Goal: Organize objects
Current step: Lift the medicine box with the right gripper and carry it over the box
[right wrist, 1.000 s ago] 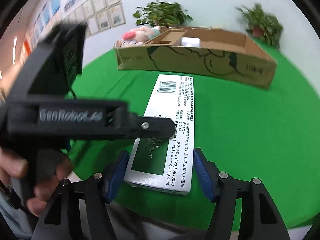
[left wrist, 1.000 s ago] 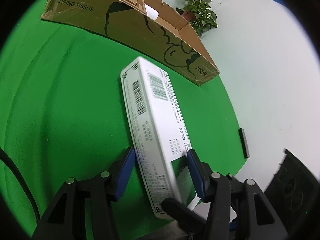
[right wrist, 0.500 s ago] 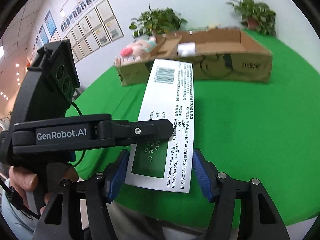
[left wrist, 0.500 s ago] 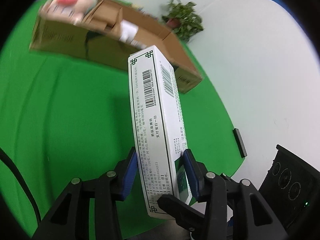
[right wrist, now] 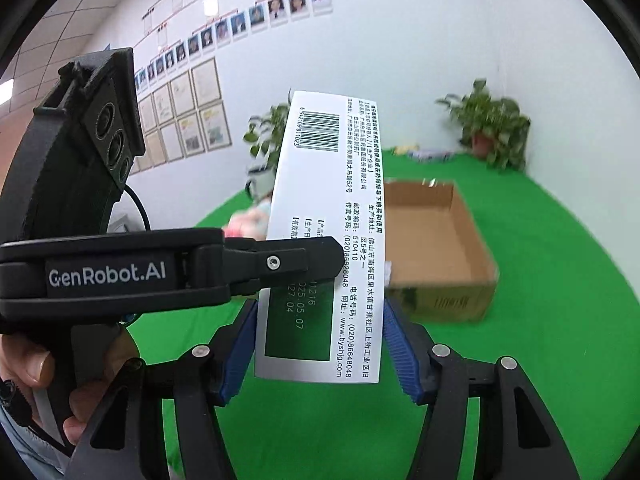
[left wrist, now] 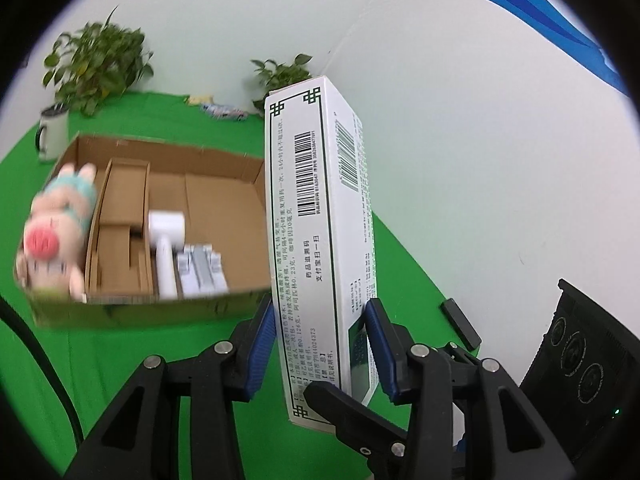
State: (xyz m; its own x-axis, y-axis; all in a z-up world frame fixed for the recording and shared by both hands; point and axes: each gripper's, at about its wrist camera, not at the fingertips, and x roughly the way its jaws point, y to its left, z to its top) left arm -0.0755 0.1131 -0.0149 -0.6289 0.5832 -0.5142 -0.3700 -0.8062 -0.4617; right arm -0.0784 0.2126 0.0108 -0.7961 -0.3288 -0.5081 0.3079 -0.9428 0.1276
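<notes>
A long white medicine box (left wrist: pixel 320 240) with barcodes and green trim is held up in the air by both grippers. My left gripper (left wrist: pixel 320 344) is shut on its near end across the narrow sides. My right gripper (right wrist: pixel 320 344) is shut on the same box (right wrist: pixel 328 208) across its wide face. The left gripper's finger (right wrist: pixel 296 260) crosses in front of the box in the right wrist view. An open cardboard box (left wrist: pixel 168 300) lies on the green table below, holding a plush pig (left wrist: pixel 56 228), a white tool (left wrist: pixel 166 240) and a small pack (left wrist: pixel 200 268).
Potted plants (left wrist: pixel 96 64) and a white mug (left wrist: pixel 52 136) stand at the table's far edge. A black bar (left wrist: pixel 460 324) lies near the right edge by the white wall. The cardboard box also shows in the right wrist view (right wrist: pixel 436 256).
Both grippers have lifted the medicine box off the green table and raised it high, tilting it more upright. The open cardboard box now appears below and behind it.
</notes>
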